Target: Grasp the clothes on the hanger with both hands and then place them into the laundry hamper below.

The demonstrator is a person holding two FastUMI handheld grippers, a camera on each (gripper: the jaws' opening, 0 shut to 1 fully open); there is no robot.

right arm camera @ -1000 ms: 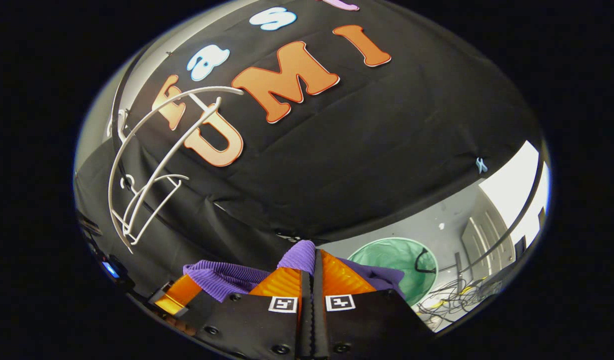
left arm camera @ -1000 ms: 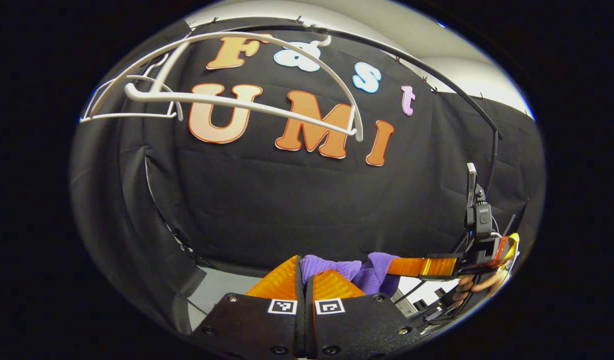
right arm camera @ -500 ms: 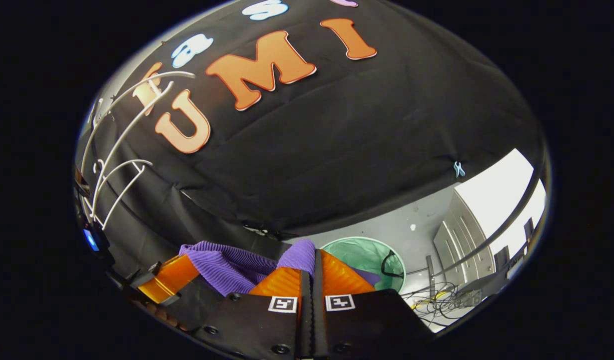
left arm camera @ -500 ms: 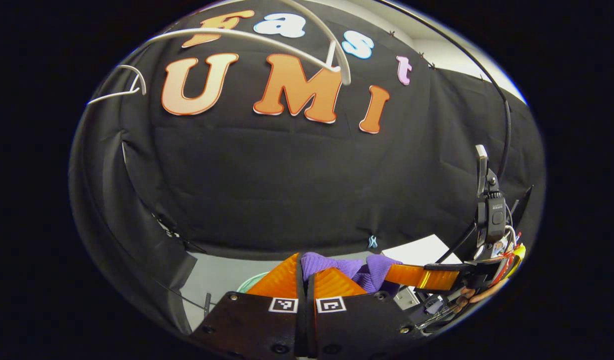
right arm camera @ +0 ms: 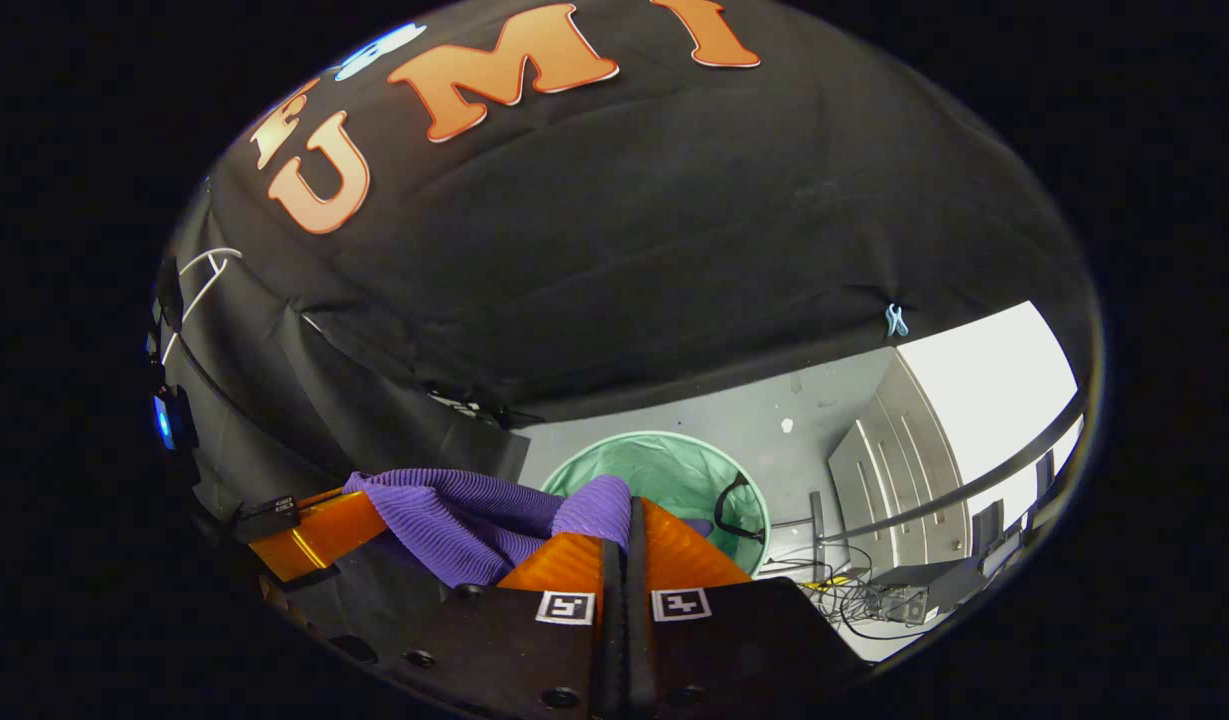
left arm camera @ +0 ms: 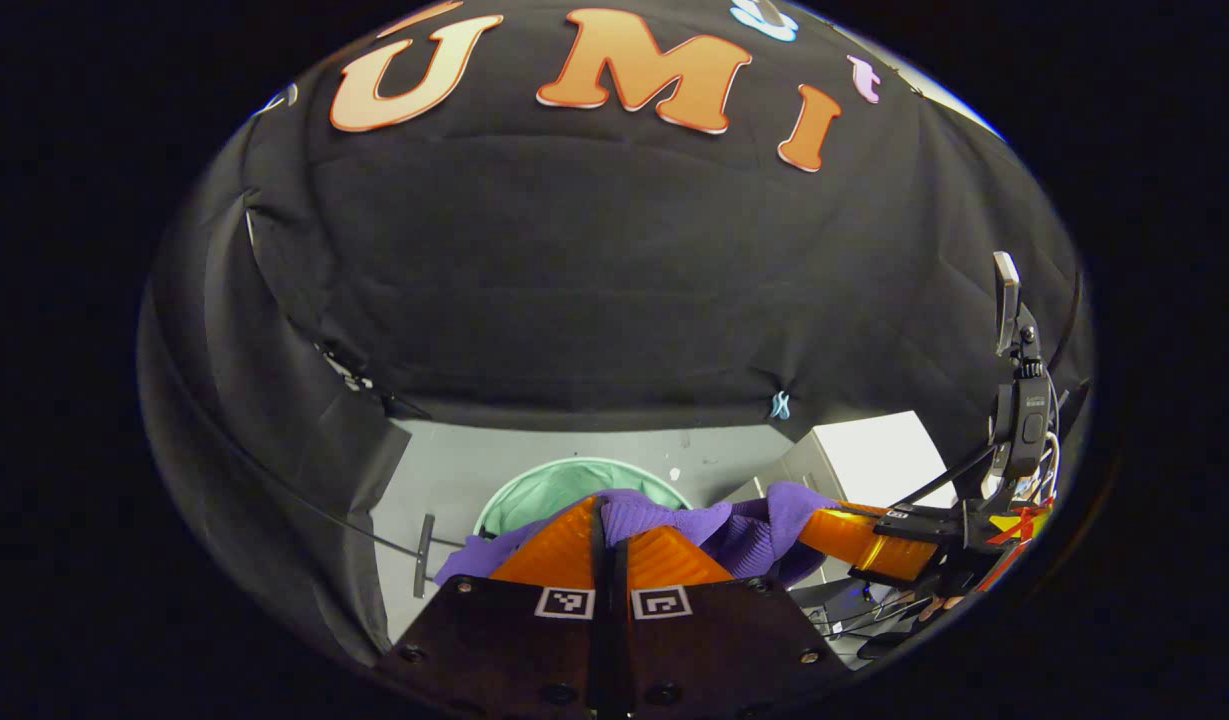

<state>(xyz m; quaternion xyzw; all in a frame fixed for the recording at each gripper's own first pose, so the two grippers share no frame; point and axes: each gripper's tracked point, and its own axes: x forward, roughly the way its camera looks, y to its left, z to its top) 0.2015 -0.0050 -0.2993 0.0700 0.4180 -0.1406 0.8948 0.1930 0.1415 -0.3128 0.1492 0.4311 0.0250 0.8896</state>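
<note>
- Landmark: the green hamper (right arm camera: 664,478) stands on the grey floor (right arm camera: 774,405) at the foot of the black wall cloth, its mouth open and facing up.
- Left gripper (left arm camera: 604,520): clenched on one end of the purple cloth (left arm camera: 714,525), a fold pinched between both fingers. In its view it hangs above the hamper (left arm camera: 564,480), near the rim closest to the camera. Risk: if this pinch lets go here, that end may drape over the rim instead of falling inside.
- Cloth (right arm camera: 464,510): slung between the two grippers above the hamper, bunched, with a loose tail hanging by the left fingers. Risk: the tail could catch on the rim on the way down, and the light hamper could tip or slide.
- Risk from timing: if one gripper lets go ahead of the other, I judge the cloth swings toward the holding side and may land half outside the hamper.
- Right gripper (right arm camera: 629,525): clamped on the other end of the cloth, over the hamper's near side in its own view. In the left gripper view it (left arm camera: 834,530) sits to the right of the hamper, beside a white cabinet (left arm camera: 874,455). Risk: released there, its end could miss to the right.
- Black strap (right arm camera: 734,505) on the hamper's right rim: a loop that hanging cloth or a finger might snag.
- Cables (right arm camera: 854,590) lie on the floor right of the hamper; cloth that misses would fall among them.
</note>
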